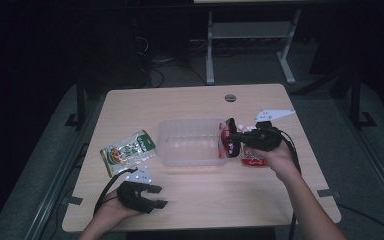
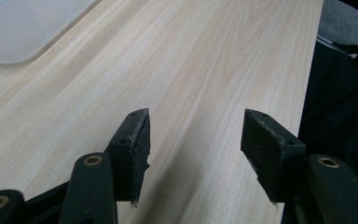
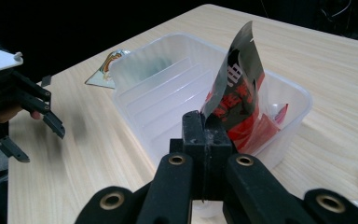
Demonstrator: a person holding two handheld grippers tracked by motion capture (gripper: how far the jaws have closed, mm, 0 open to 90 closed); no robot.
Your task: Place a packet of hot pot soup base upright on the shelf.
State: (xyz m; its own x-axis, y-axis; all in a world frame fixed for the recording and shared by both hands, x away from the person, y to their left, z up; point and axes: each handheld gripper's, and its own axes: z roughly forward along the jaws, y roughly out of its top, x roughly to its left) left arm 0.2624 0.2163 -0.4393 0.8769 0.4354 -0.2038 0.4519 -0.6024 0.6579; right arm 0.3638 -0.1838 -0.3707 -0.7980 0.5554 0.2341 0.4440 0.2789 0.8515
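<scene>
A: Red and black glossy film, thin and creased: that is the packet [image 3: 235,88] pinched at its lower edge by the right gripper [image 3: 204,135], jaws pressed together on it. In the right gripper view it stands upright at centre frame, over the near wall of the tub [image 3: 168,88].

B: Step in hand?

A: Judged as loading. The packet [image 1: 225,140] hangs at the right end of the tub [image 1: 190,142], centre of the high view, held by the right gripper [image 1: 232,136]. A second red packet [image 1: 254,159] lies on the table [image 1: 190,195] just right of the tub.

B: Next move?

A: Probably lower the packet past the rim, then part the jaws. The film is limp, so it may fold or cling to a pad.

B: Tub material?

A: Translucent white plastic, rectangular, rounded corners, ribbed floor.

B: Left gripper?

A: Lower left of the high view, the left gripper [image 1: 155,196] rests with jaws spread, nothing between them. Its own view shows pale wood grain beneath. A green pouch [image 1: 128,152] lies flat left of the tub.
</scene>
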